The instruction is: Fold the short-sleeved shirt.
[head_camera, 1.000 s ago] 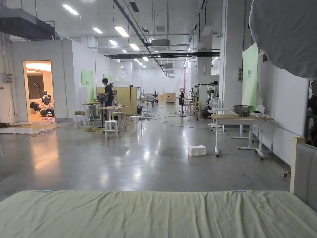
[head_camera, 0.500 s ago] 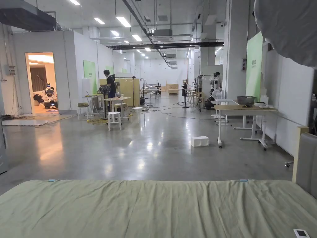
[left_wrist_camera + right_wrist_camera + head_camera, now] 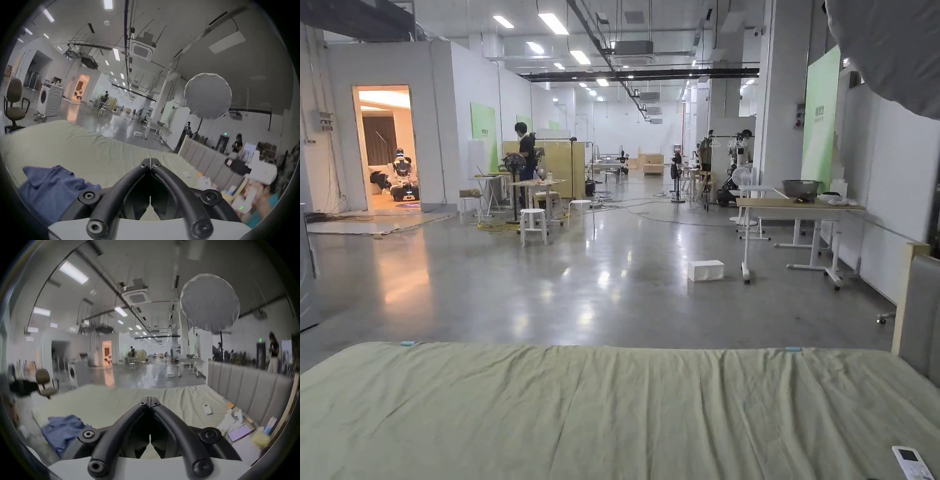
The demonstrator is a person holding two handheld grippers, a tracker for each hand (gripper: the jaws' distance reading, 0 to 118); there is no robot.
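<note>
Head camera tilts down; more of the bed (image 3: pixel 612 412) now shows, a remote (image 3: pixel 911 461) appearing.
Crumpled blue shirt (image 3: pixel 53 186) lies left of both grippers, left gripper (image 3: pixel 151 162) nearer, right gripper (image 3: pixel 149 400) farther; jaws closed, empty.

Big workshop hall, polished grey floor (image 3: pixel 600 294), ceiling strip lights (image 3: pixel 553 23).
White walls (image 3: pixel 890 181), tables (image 3: pixel 800 205), stools (image 3: pixel 532 215), lit doorway (image 3: pixel 384 147) left, bed (image 3: pixel 612 412) in front.
</note>
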